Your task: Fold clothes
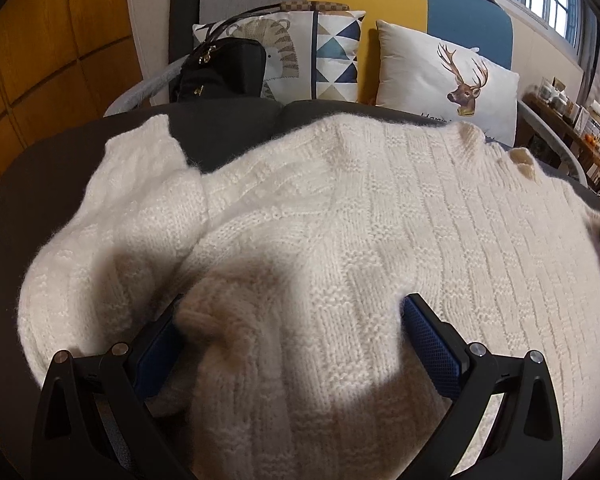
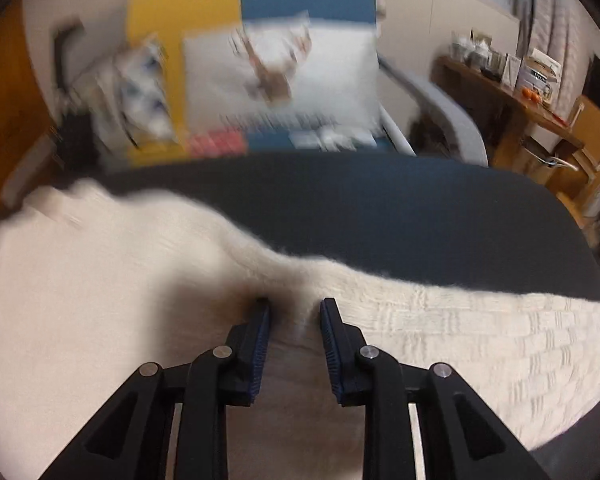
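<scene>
Across the lower two thirds of both frames: one cream knit sweater (image 1: 340, 208) is spread on a dark surface (image 1: 220, 128).

Item: sweater, chunky basket-weave knit, fuzzy nap; a sleeve (image 1: 140, 184) is laid out at the left of the left-wrist view.
Position: body is spread flat from centre to right edge of that view; the hem or a fold is bunched at the lower centre, between the fingers.
Left gripper (image 1: 296, 312): jaws are held wide apart, with a raised hump of knit lying between them; whether the pads press on it cannot be told.
Right gripper (image 2: 295, 312): jaws are drawn close together, and a pinched ridge of the sweater's edge is seen between the pads; the fabric is judged to be held. This view is blurred.
Handling, judged: light, soft and limp; no shape would be kept when lifted. Stretch and sag are likely under its own weight. The nap is judged grippy rather than slippery, but loose stitches could be snagged or pulled.
Where to hold, judged: edges, hem or shoulder seams, taken as a doubled fold so a thicker bite is given.
Background: cushions (image 1: 448, 80), a black bag (image 1: 220, 68), a shelf (image 2: 512, 92) at right.
</scene>
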